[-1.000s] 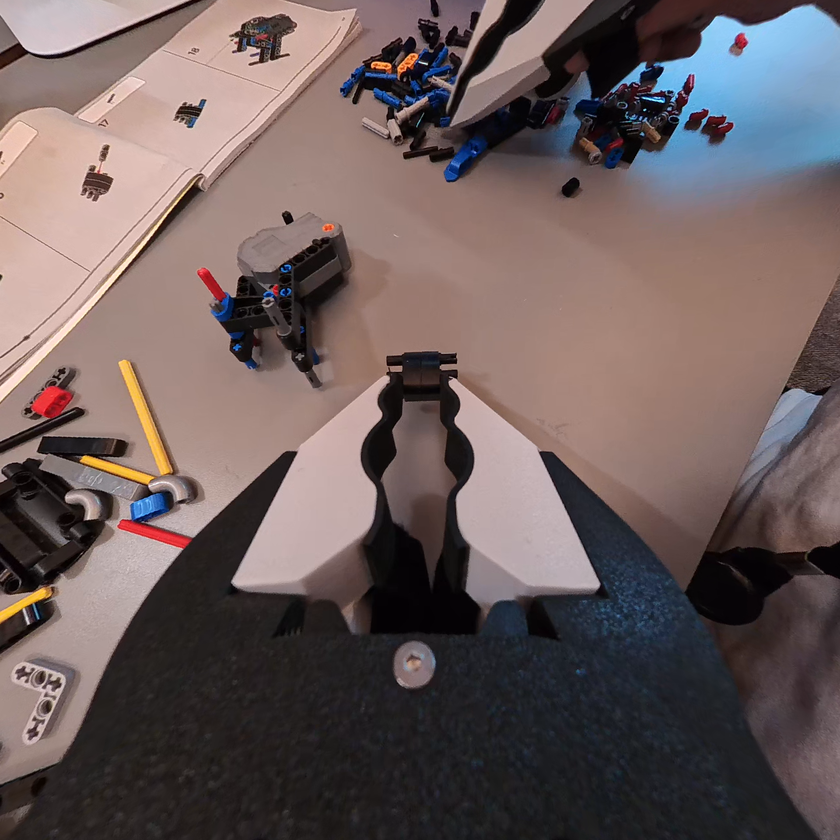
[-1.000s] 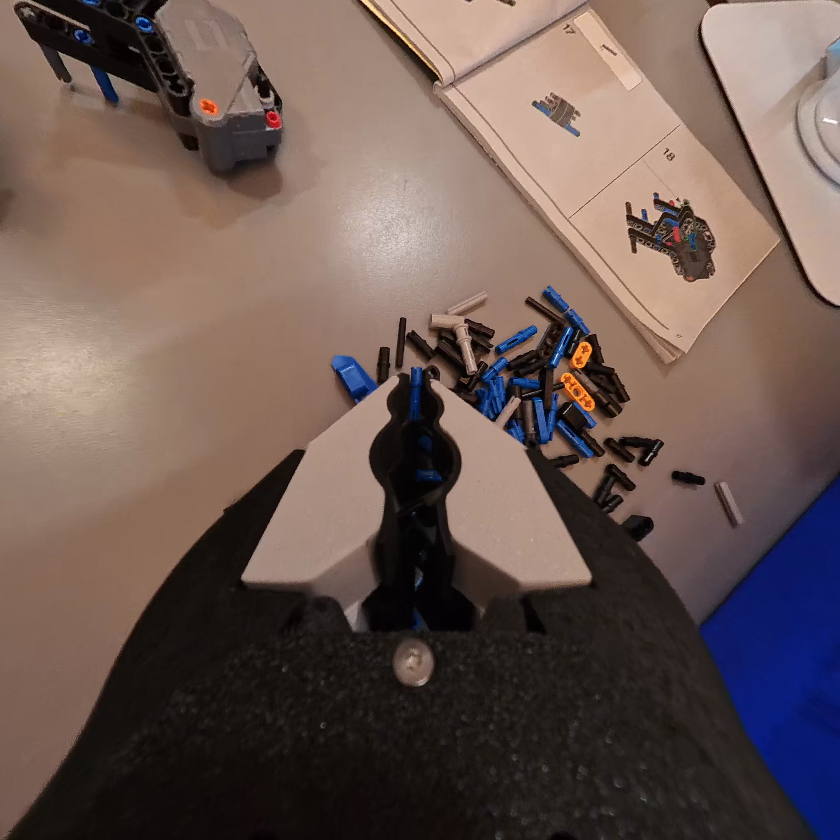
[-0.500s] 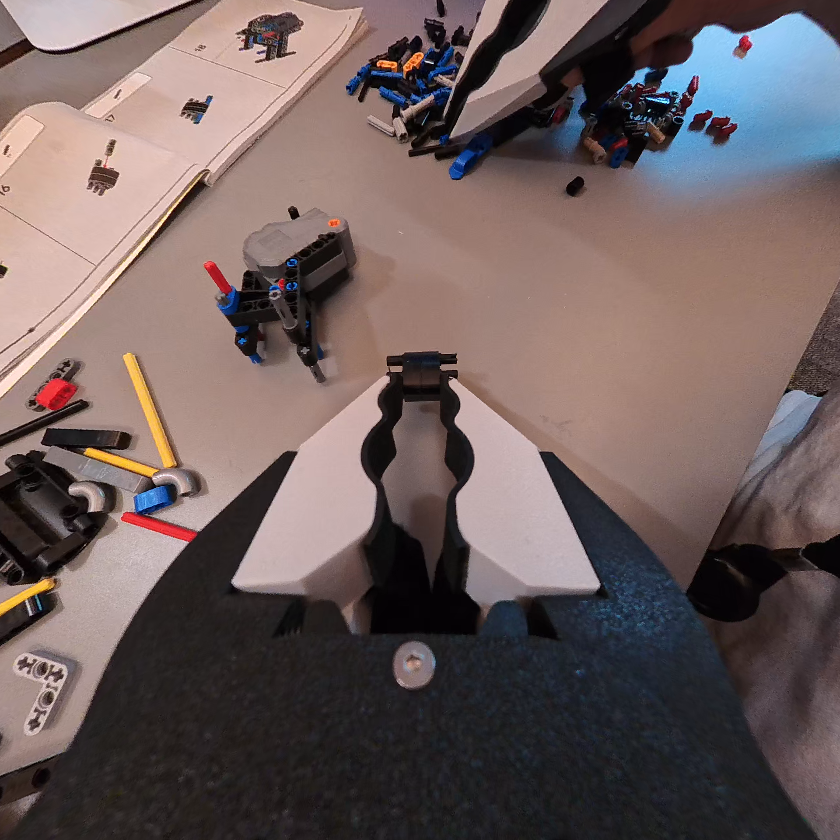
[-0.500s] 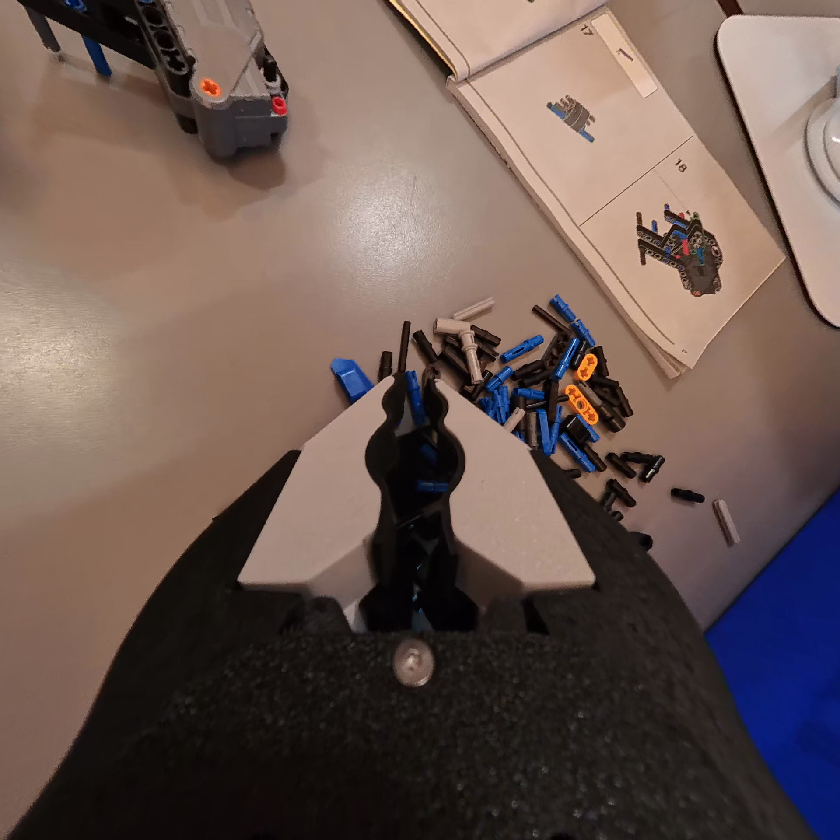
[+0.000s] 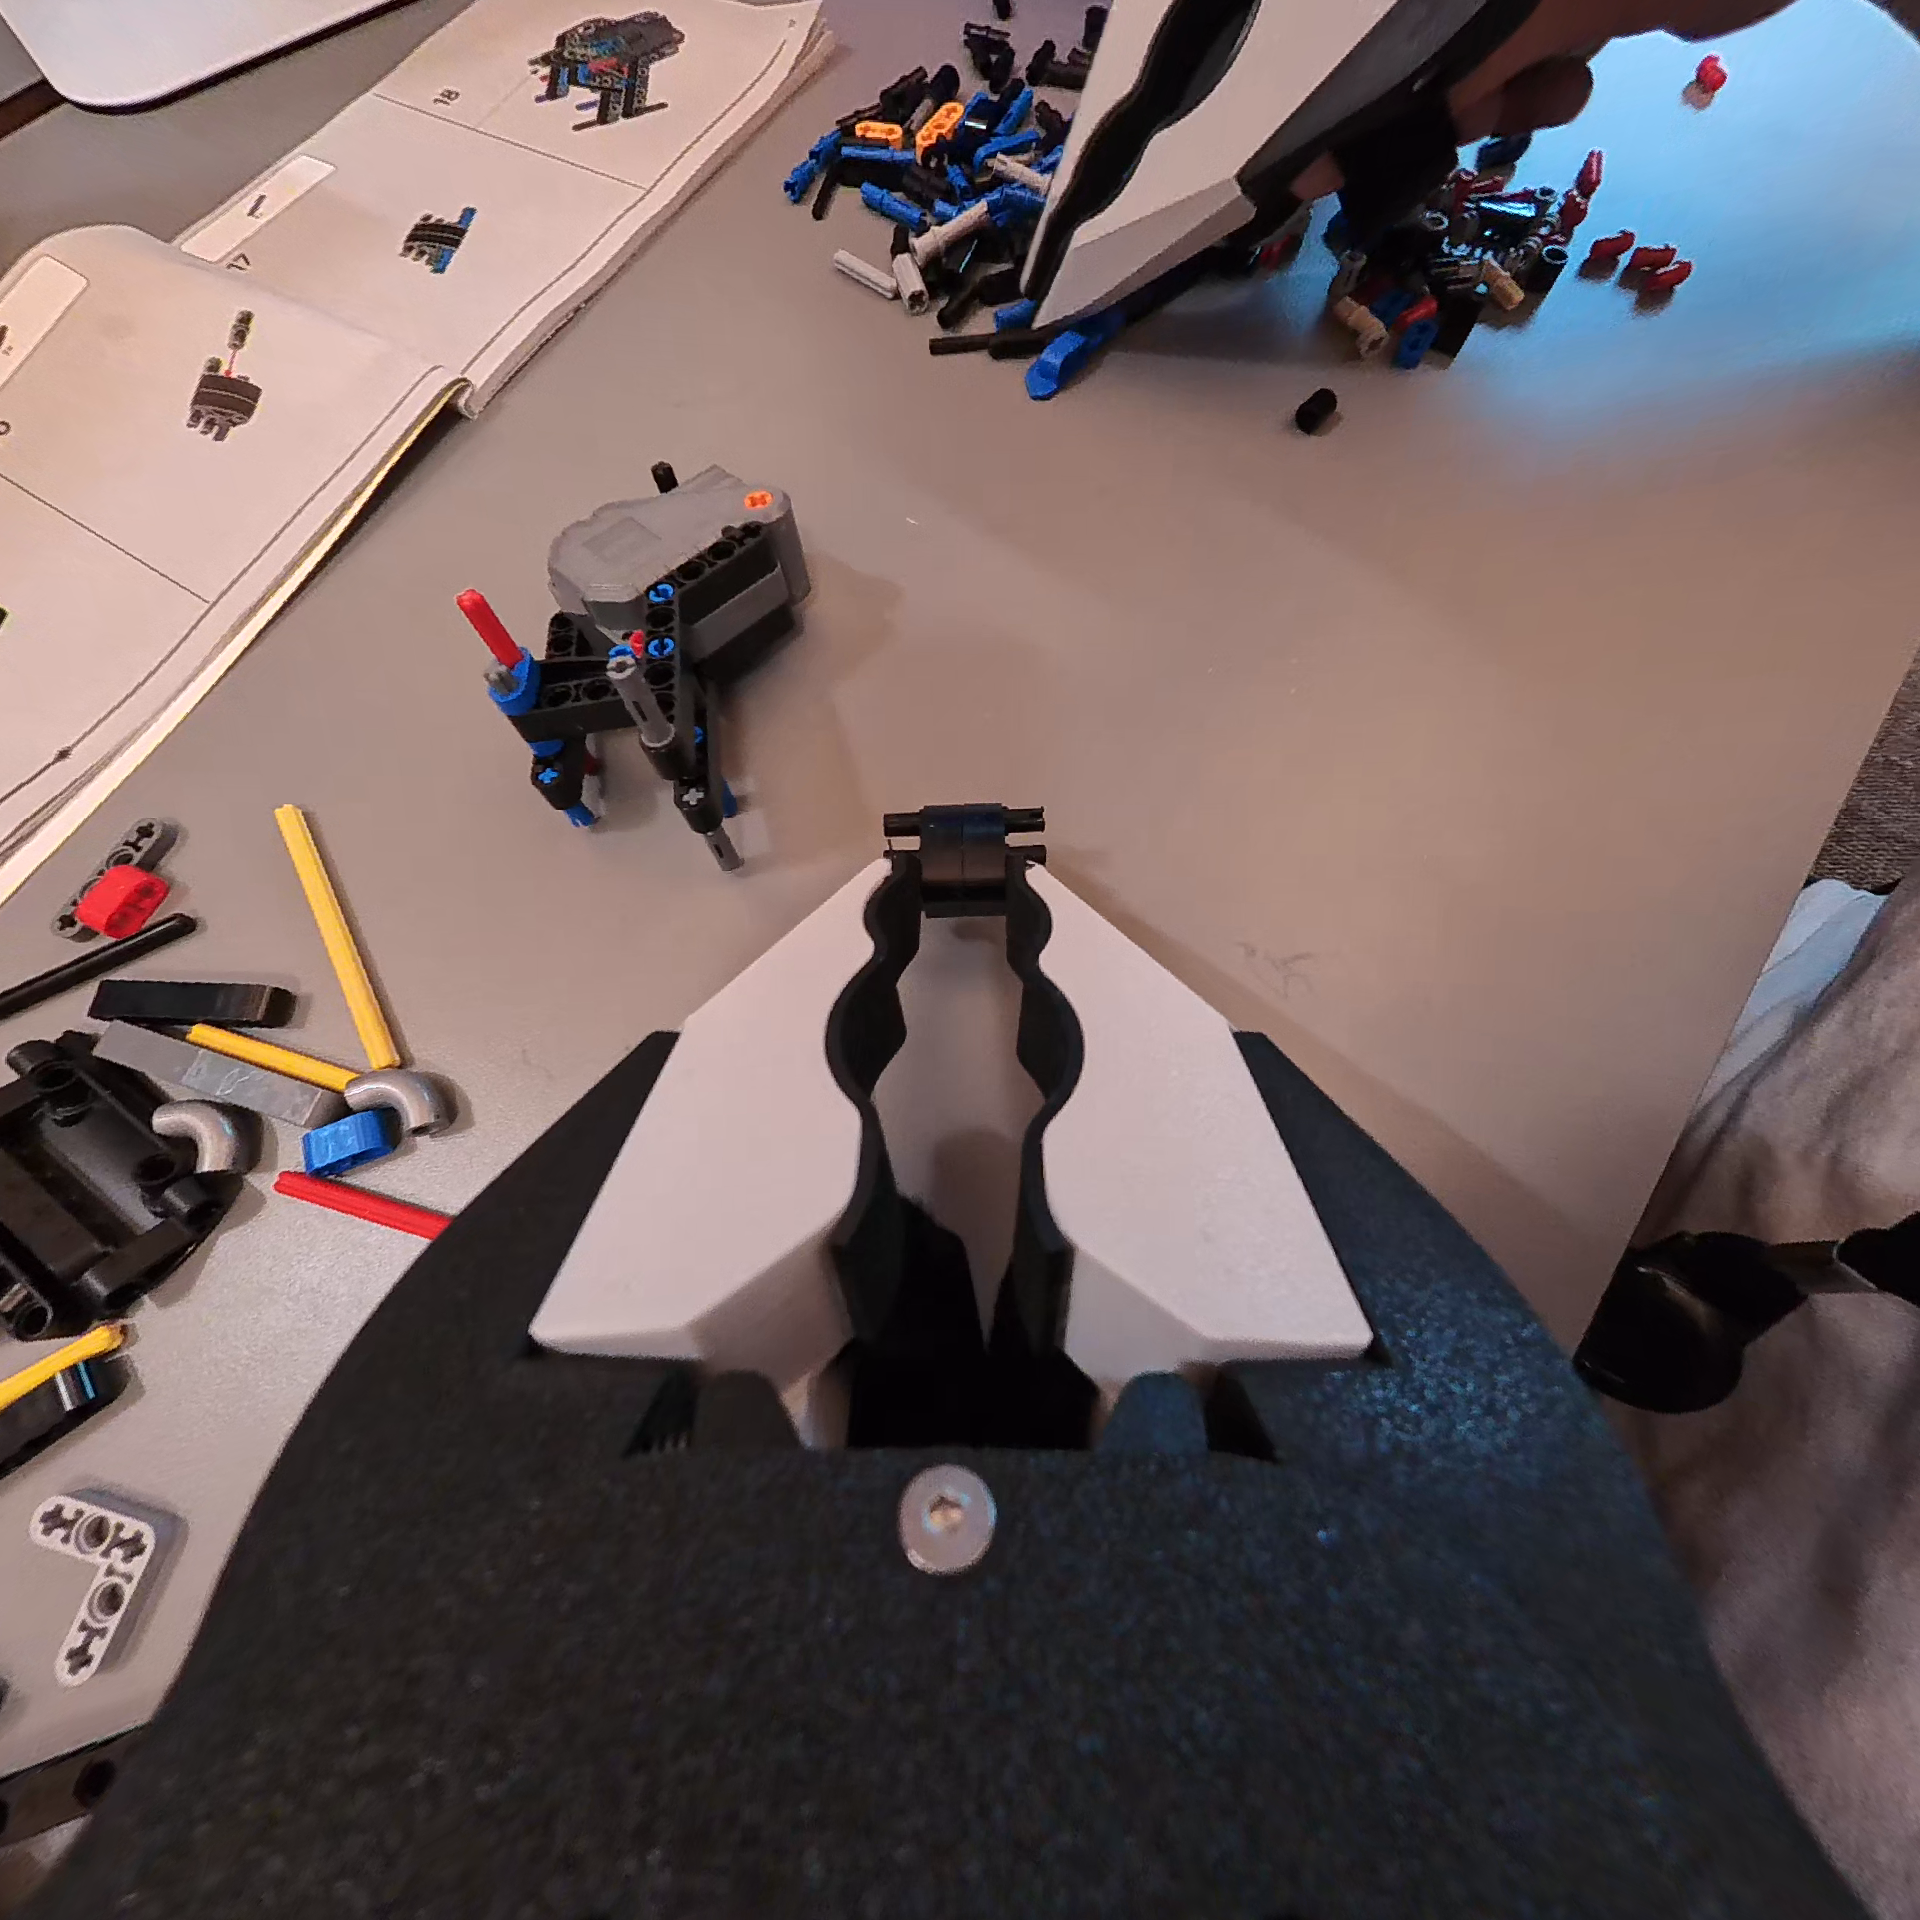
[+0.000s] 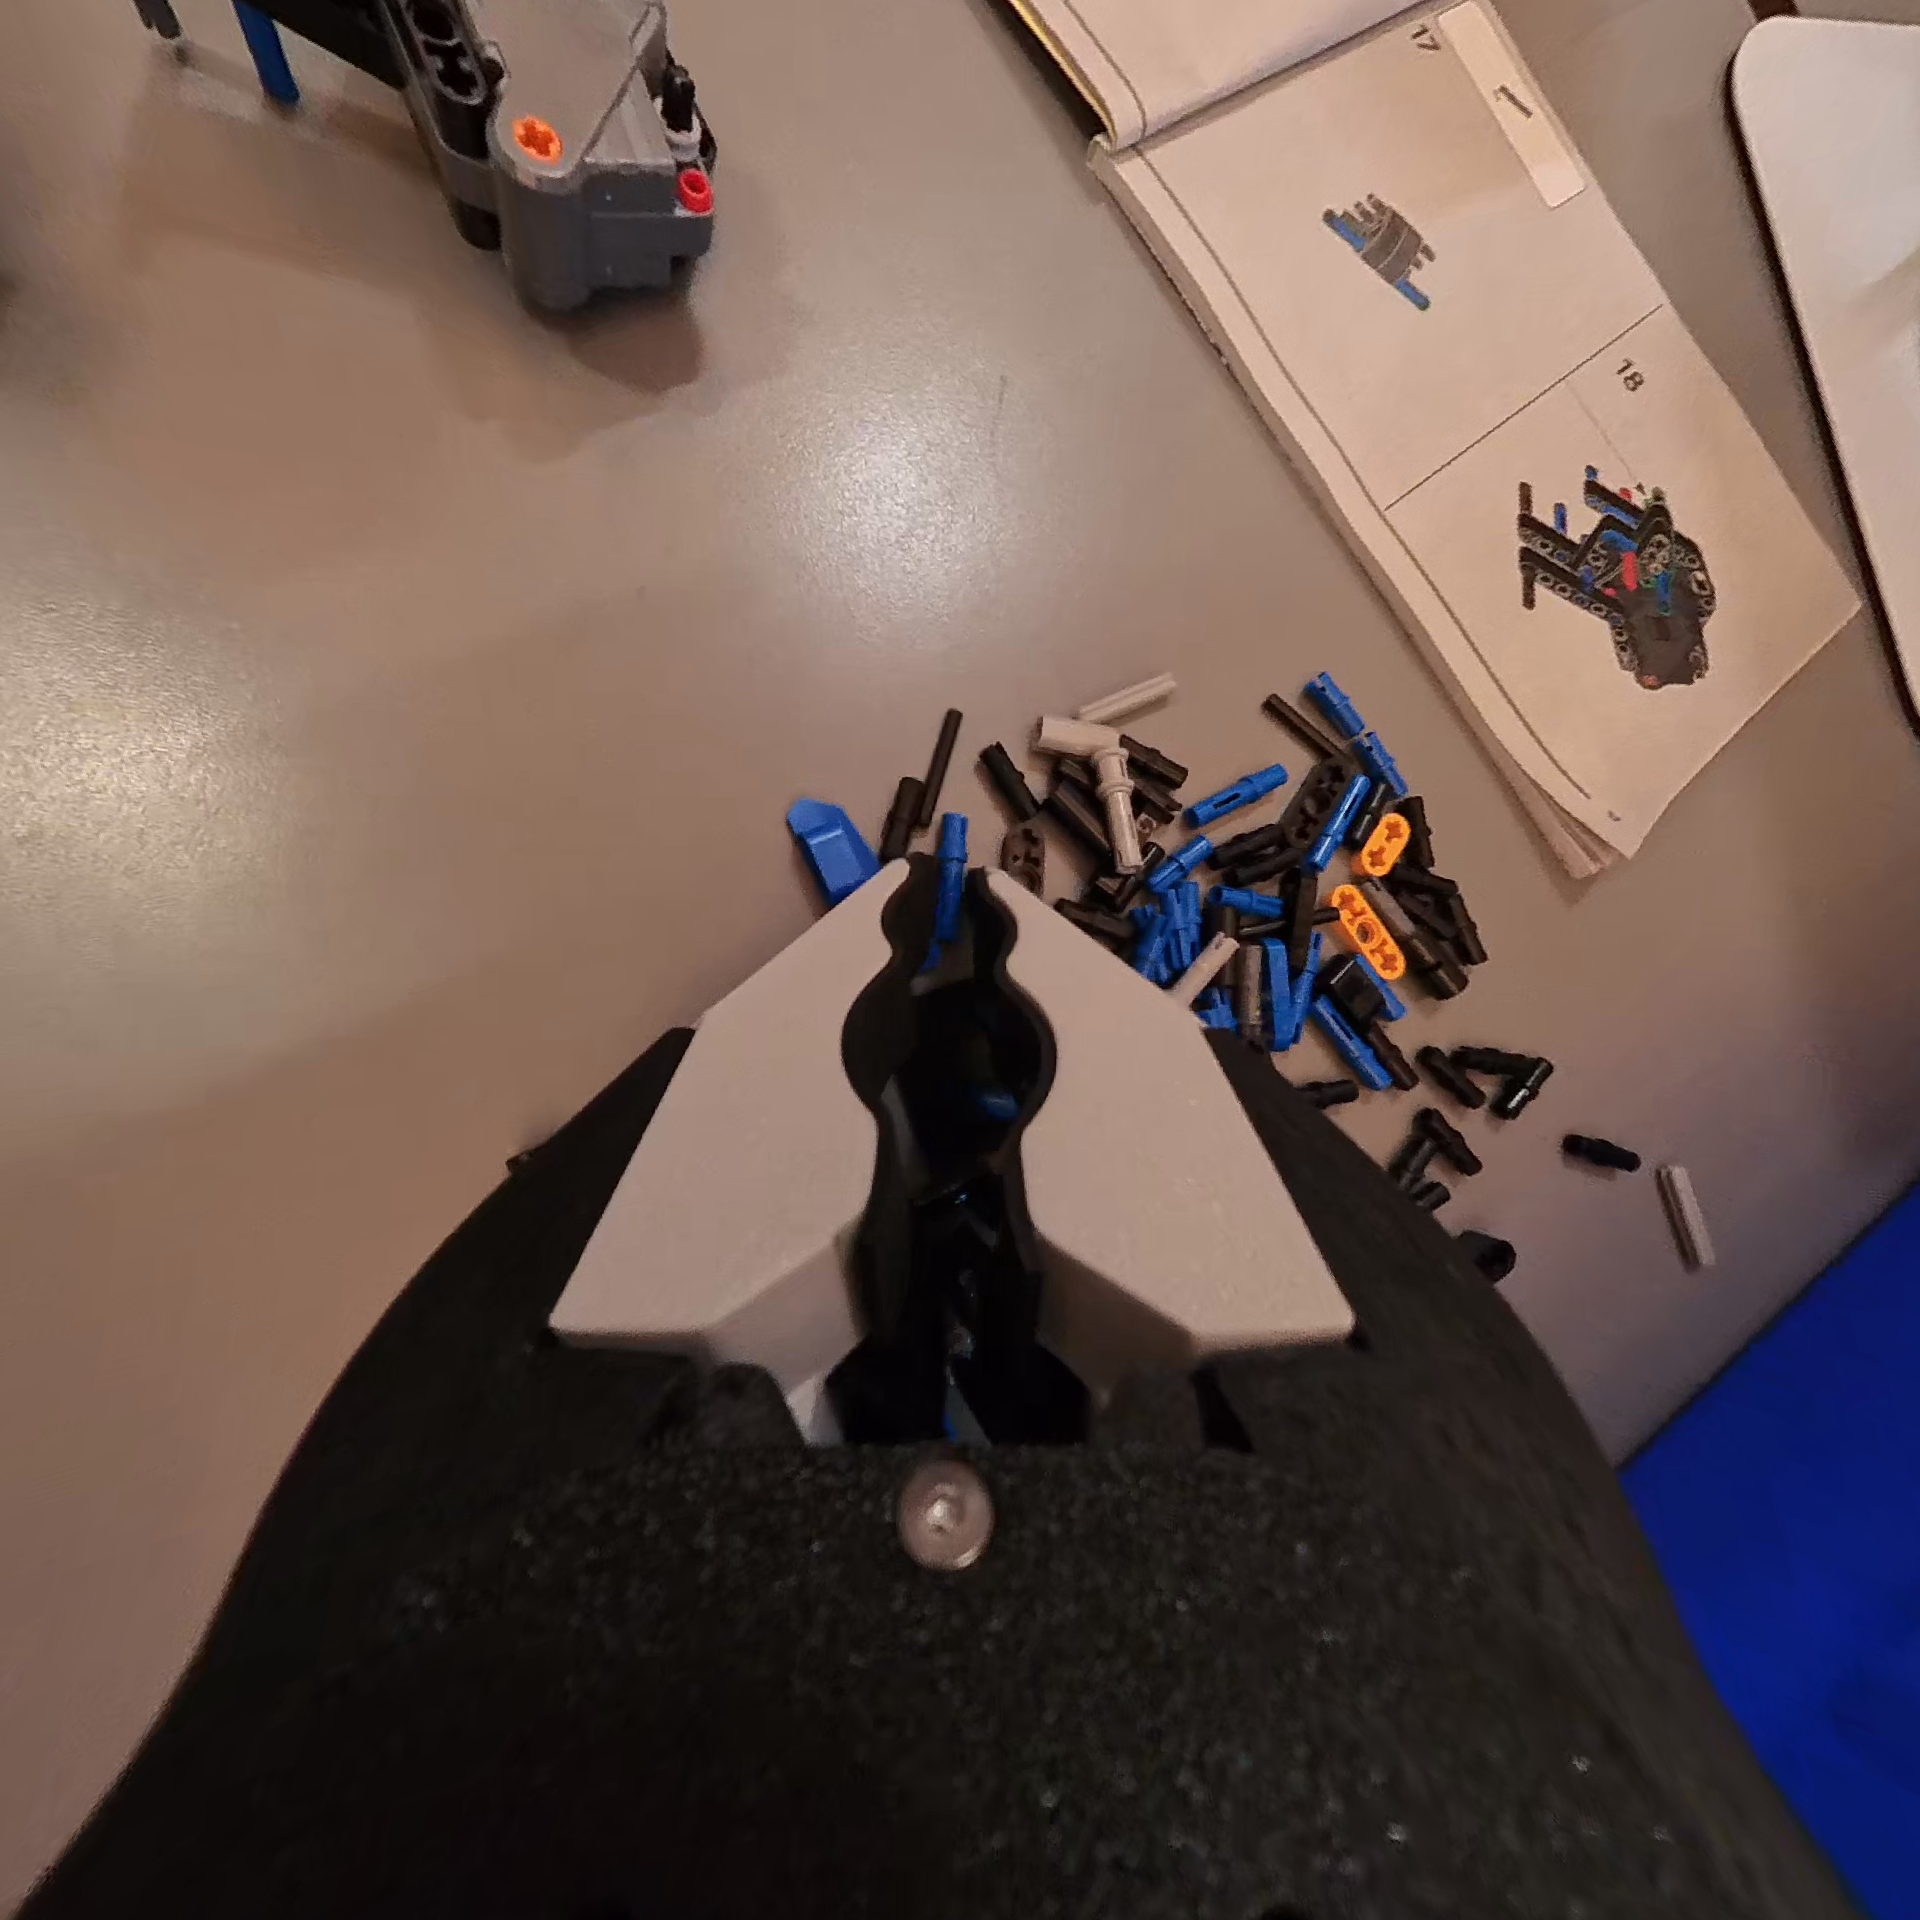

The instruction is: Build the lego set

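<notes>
My left gripper (image 5: 961, 885) is shut on a small black connector with pins (image 5: 961, 840) and holds it above the grey table. The partly built model (image 5: 665, 634), a grey motor block on black beams with blue pins and a red axle, stands just ahead to the left; it also shows in the right wrist view (image 6: 582, 187). My right gripper (image 6: 951, 904) is shut on a blue pin (image 6: 951, 868) at the near edge of a pile of blue and black pins (image 6: 1247, 904). In the left wrist view the right gripper (image 5: 1039, 307) reaches down into that pile (image 5: 935, 177).
An open instruction booklet (image 5: 312, 312) lies at the far left, also in the right wrist view (image 6: 1507, 416). A second pile of red and black parts (image 5: 1455, 270) lies far right. Yellow axles (image 5: 332, 935), a black frame (image 5: 83, 1195) and a white L-piece (image 5: 94, 1579) lie left. There is about 20 centimetres between the tips of the two grippers. The white L-piece (image 5: 94, 1579) lies some 20 centimetres from my left tips, 35 centimetres from my right tips.
The right gripper's jaws opened slightly around the blue pin, then closed on it. The right gripper shifted a little. The left gripper kept still with its connector.
</notes>
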Motion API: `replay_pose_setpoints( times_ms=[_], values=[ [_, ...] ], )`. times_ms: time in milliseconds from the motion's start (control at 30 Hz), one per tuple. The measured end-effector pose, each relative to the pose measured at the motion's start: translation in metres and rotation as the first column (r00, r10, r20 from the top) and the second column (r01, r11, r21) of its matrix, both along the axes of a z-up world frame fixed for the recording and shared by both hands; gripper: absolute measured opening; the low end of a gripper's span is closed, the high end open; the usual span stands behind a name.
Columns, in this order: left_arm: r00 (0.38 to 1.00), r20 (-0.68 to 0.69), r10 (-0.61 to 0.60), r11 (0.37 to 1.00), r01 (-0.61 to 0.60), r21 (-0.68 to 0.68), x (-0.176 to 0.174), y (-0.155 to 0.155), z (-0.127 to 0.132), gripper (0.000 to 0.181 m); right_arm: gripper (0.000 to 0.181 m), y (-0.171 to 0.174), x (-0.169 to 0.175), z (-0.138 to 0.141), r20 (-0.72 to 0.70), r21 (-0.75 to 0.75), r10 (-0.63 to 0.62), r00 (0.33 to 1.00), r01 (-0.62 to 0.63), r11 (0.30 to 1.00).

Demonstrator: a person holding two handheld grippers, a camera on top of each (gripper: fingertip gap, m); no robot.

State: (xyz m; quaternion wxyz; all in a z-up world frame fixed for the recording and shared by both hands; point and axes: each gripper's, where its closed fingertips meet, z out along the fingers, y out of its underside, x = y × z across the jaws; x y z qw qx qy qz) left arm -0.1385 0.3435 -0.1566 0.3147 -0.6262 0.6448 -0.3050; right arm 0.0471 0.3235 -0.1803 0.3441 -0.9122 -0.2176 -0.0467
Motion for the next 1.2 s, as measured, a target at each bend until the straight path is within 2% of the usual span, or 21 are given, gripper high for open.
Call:
replay_pose_setpoints(
  times_ms=[233,333,400,467,533,633,900,1033,1133,1200],
  values=[
    [1.0,0.001,0.005,1.0,-0.005,-0.001,0.0,0.001,0.001,0.014,0.003,0.002,0.0,0.0,0.001,-0.013,0.004,1.0,-0.004,1.0],
    [1.0,0.003,-0.001,1.0,0.001,-0.002,0.0,-0.001,0.001,0.014,0.003,0.001,-0.006,0.024,-0.046,0.054,-0.002,0.999,0.005,0.999],
    [1.0,0.004,-0.003,1.0,0.003,-0.001,0.001,-0.001,0.001,0.014,0.002,-0.012,-0.041,0.043,-0.165,0.083,0.117,0.979,-0.104,0.991],
    [1.0,0.005,-0.005,1.0,0.005,-0.003,0.001,-0.001,0.001,0.014,0.003,-0.035,-0.092,0.041,-0.273,0.059,0.286,0.918,-0.281,0.958],
    [1.0,0.007,-0.009,1.0,0.009,-0.006,0.002,-0.002,0.001,0.014,0.003,-0.046,-0.116,0.024,-0.251,0.012,0.327,0.911,-0.335,0.942],
    [1.0,0.002,-0.016,1.0,0.016,-0.002,0.003,-0.003,0.0,0.014,0.003,-0.046,-0.133,0.012,-0.242,-0.01,0.332,0.912,-0.345,0.939],
    [1.0,0.002,-0.01,1.0,0.01,-0.003,0.001,-0.003,-0.001,0.014,0.003,-0.032,-0.137,0.0,-0.167,-0.017,0.304,0.938,-0.311,0.95],
    [1.0,0.003,-0.009,1.0,0.009,-0.004,0.001,-0.002,0.0,0.014,0.006,-0.029,-0.133,0.0,-0.186,-0.003,0.275,0.943,-0.28,0.96],
    [1.0,0.001,-0.013,1.0,0.013,-0.005,0.002,-0.003,-0.001,0.014,0.012,-0.028,-0.132,0.013,-0.243,0.036,0.283,0.928,-0.283,0.959],
    [1.0,0.001,-0.014,1.0,0.014,-0.006,0.002,-0.003,-0.002,0.014,0.016,-0.022,-0.117,0.029,-0.25,0.083,0.262,0.932,-0.249,0.965]
  ],
)
